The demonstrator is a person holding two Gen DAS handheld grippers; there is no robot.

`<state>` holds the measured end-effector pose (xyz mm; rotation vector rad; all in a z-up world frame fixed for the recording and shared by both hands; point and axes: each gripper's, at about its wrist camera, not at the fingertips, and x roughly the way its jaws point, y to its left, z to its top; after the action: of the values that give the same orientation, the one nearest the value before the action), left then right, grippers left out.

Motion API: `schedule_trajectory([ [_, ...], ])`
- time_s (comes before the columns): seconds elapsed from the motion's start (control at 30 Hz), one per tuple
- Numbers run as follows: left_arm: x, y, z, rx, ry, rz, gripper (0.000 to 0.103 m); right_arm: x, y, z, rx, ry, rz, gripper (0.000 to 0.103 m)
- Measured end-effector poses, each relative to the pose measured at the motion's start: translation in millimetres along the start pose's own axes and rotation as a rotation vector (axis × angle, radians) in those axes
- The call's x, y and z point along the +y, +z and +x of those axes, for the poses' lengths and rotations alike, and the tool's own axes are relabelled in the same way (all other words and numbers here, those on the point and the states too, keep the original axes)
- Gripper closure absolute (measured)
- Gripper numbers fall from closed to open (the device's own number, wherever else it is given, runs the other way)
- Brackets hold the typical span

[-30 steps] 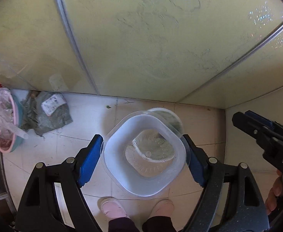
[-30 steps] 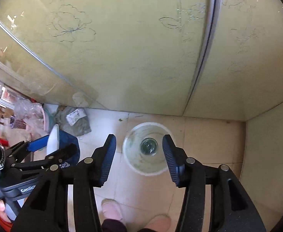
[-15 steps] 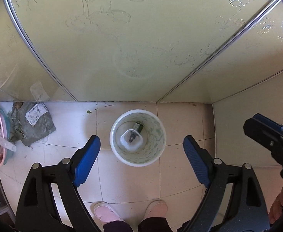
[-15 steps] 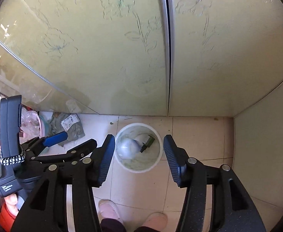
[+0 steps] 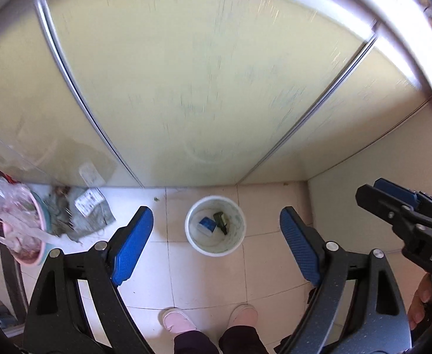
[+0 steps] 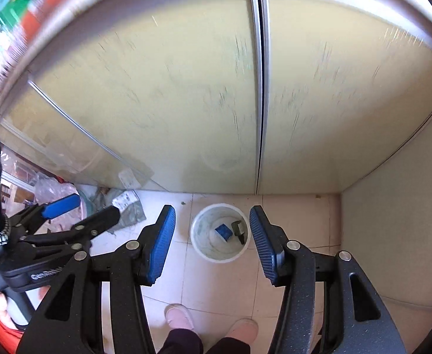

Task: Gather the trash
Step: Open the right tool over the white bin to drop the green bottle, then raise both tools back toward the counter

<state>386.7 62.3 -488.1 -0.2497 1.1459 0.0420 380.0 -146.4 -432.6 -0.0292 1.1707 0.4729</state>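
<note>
Pale yellow-green sliding glass doors (image 5: 204, 88) back the tiled corner. Round white plastic waste bin (image 5: 215, 226) stands on the floor below both tongs, placed to catch drops; a blue-topped container (image 5: 207, 223) and dark small bottle (image 5: 221, 221) lie inside. Left gripper (image 5: 216, 240) wide apart, having just been opening, empty. Right gripper (image 6: 211, 237) partly open, empty. Legible: "DAS" on the right tong's body.

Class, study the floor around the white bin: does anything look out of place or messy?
Yes. A crumpled grey-green bag with a white label lies on the tiles left of the white bin, against the glass door, not binned. Beside it, a pink basin overflows with clear plastic.
</note>
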Motion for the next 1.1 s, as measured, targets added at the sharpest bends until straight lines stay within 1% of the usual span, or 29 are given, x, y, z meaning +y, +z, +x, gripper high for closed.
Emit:
schedule_trajectory([
  [0.17, -9.4, 23.5, -86.0, -0.081, -0.008, 0.022, 0.015, 20.9, 17.5, -66.7, -0.067, -0.001, 0.004, 0.054],
  [0.3, -14.7, 42.2, -158.3, -0.169, -0.009, 0.054, 0.015, 39.9, 31.3, -128.3, -0.14, -0.001, 0.003, 0.054],
  [0.43, -21.4, 54.3, -228.9, -0.259, -0.019, 0.083, 0.015, 64.1, 41.8, -188.2, -0.233, -0.011, -0.012, 0.054],
  [0.53, -23.0, 64.2, -279.0, -0.325, -0.024, 0.117, 0.015, 90.9, 46.1, -225.0, -0.304, -0.018, -0.022, 0.054],
  [0.6, -23.6, 68.4, -312.3, -0.377, -0.025, 0.142, 0.015, 105.4, 49.7, -251.4, -0.355, -0.023, -0.029, 0.052],
  [0.67, -24.5, 72.6, -344.2, -0.425, -0.037, 0.163, 0.015, 122.2, 52.1, -272.7, -0.407, -0.028, -0.03, 0.049],
  [0.73, -22.7, 73.8, -375.7, -0.473, -0.05, 0.182, 0.015, 136.4, 54.1, -296.8, -0.46, -0.034, -0.029, 0.049],
  [0.83, -21.6, 78.8, -415.7, -0.544, -0.061, 0.204, 0.014, 154.8, 54.8, -328.5, -0.533, -0.042, -0.025, 0.046],
  [0.93, -21.6, 80.9, -444.7, -0.608, -0.063, 0.211, 0.01, 164.7, 54.9, -350.5, -0.596, -0.051, -0.032, 0.043],
  [1.0, -21.8, 82.1, -456.0, -0.639, -0.069, 0.209, 0.008, 168.1, 54.8, -361.1, -0.631, -0.065, -0.037, 0.04],
  [1.1, -19.7, 86.7, -464.6, -0.659, -0.073, 0.201, 0.006, 169.5, 57.5, -368.7, -0.662, -0.085, -0.041, 0.038],
])
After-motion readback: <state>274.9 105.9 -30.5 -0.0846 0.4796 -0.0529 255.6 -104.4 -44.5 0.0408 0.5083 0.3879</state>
